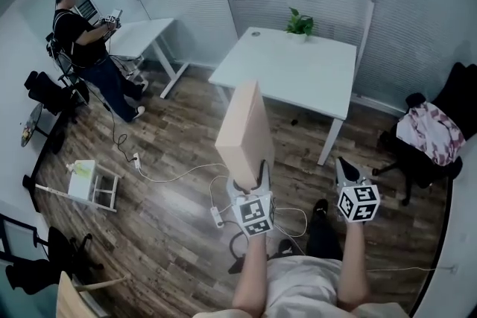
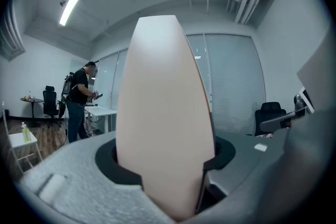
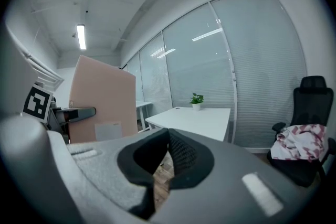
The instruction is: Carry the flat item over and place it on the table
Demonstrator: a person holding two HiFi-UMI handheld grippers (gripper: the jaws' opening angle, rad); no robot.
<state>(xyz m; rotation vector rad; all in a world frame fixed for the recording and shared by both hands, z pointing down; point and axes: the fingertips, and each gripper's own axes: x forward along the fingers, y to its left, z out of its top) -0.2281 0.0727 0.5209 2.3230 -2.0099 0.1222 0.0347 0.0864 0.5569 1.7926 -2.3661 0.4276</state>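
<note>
Short of the table (image 1: pixel 291 67), left tool (image 1: pixel 250 182) is pinching the flat pink board (image 1: pixel 242 132) upright; right tool (image 1: pixel 344 169) is hanging alongside, jaws pressed together, empty.

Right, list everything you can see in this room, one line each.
flat item: one, pale pink-beige, upright in the left gripper
table: one, white, ahead by the blinds
plant: one, green, at the table's far edge
desk: one, white, far left
person: one, dark top, standing at the desk
chair: one, black, right side
cloth: one, pink and white, on the chair
stand: one, white, on the floor, left
power strip: one, white, on the floor, near
left gripper: grey, clamped on the flat item
right gripper: grey, jaws together, empty
</note>
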